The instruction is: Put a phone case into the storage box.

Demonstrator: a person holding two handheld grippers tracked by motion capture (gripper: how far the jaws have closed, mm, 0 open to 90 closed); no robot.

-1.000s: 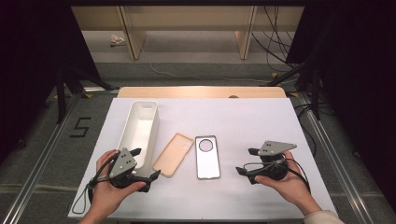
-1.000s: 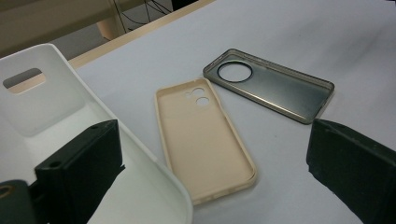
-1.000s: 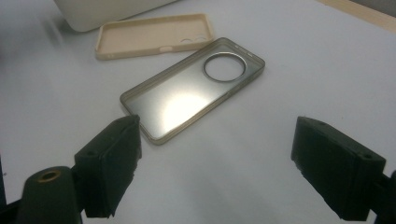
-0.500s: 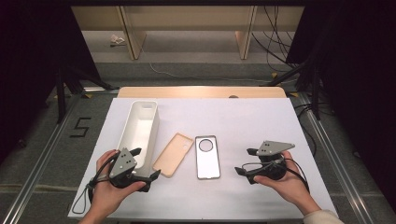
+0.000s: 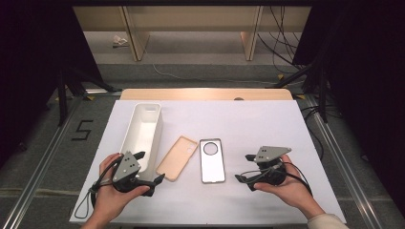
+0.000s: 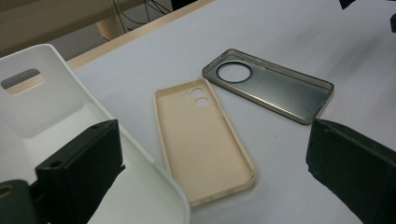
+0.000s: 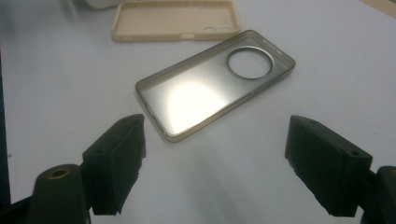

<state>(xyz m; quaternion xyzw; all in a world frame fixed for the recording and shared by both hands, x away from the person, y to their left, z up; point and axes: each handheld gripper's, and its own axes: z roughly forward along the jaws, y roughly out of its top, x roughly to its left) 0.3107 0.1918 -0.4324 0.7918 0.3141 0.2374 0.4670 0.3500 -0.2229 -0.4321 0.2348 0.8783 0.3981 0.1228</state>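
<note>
A clear grey phone case lies flat at the table's middle, inner side up. Beside it on the left lies a beige case, also inner side up. My left gripper is open at the near corner of a long white bin; one jaw hangs over the bin's inside and the other outside it. My right gripper is open just right of the clear case and points at it. Its jaws have just been closing a little, with nothing between them.
A white sheet covers the table, with a wooden edge at the far side. Metal rails run along both sides on the floor, and cables trail behind the table.
My right gripper has edged slightly left toward the clear case. The left hand and both cases have kept still.
</note>
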